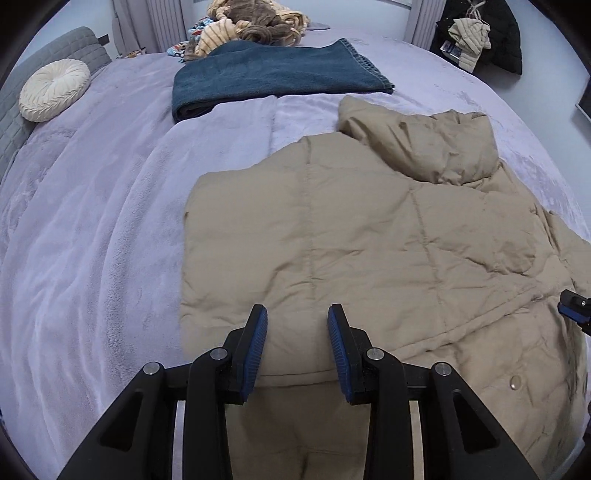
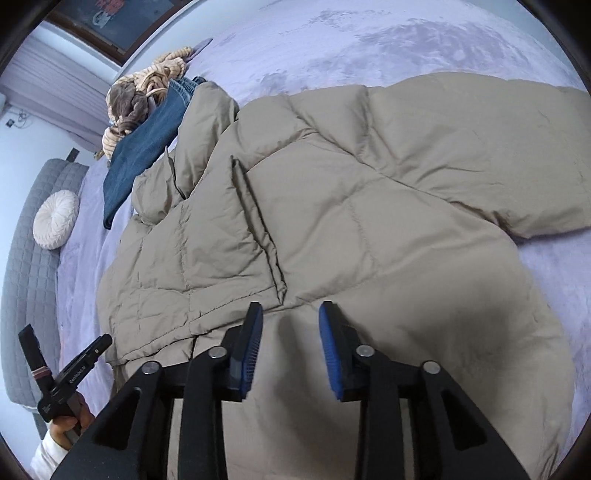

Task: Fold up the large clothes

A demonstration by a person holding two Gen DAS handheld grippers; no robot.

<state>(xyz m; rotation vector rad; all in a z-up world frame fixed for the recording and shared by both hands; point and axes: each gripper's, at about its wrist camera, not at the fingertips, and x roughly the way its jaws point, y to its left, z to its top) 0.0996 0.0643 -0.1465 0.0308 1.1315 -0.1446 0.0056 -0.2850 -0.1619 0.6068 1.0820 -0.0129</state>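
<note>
Both claws hover parted and empty, the left claw [image 1: 297, 347] and right claw [image 2: 290, 347] above the near hem of a tan puffer jacket [image 1: 351, 240] on the bed [image 1: 92, 240]; open blanket stretches left toward folded jeans [image 1: 273, 77] beyond.

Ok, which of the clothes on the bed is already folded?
The blue jeans, a neat rectangle beyond the tan puffer jacket, which lies spread out; the knitted pile behind is bunched up.
</note>
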